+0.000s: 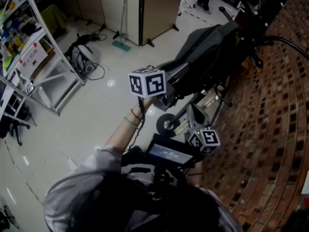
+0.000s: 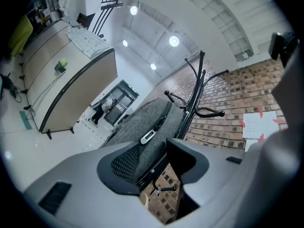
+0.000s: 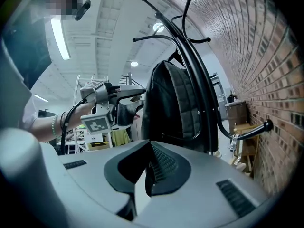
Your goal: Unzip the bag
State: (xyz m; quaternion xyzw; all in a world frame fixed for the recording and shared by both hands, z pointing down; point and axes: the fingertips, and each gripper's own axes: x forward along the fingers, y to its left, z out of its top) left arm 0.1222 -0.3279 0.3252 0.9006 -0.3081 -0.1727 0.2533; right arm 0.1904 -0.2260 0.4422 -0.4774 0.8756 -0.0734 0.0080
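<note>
A dark grey backpack (image 1: 203,52) hangs on a black coat rack (image 3: 199,80) beside the brick wall. My left gripper (image 1: 166,98) reaches to the bag's side, its marker cube toward me. In the left gripper view its jaws stand open (image 2: 154,163), with the bag's grey fabric (image 2: 142,122) running into the gap and no pad pressing on it. A metal zipper pull (image 2: 147,137) lies just beyond them. My right gripper (image 1: 192,111) is lower and nearer to me, apart from the bag, shut with nothing in it (image 3: 147,175). The right gripper view shows the backpack (image 3: 171,103) and the left gripper (image 3: 135,103) at its left edge.
The brick wall (image 1: 270,129) runs along the right. White metal shelving (image 1: 43,76) stands at the left, with cables and gear (image 1: 84,57) on the pale floor. A wooden partition (image 1: 154,8) is at the back. A rack hook (image 3: 259,127) juts out near the wall.
</note>
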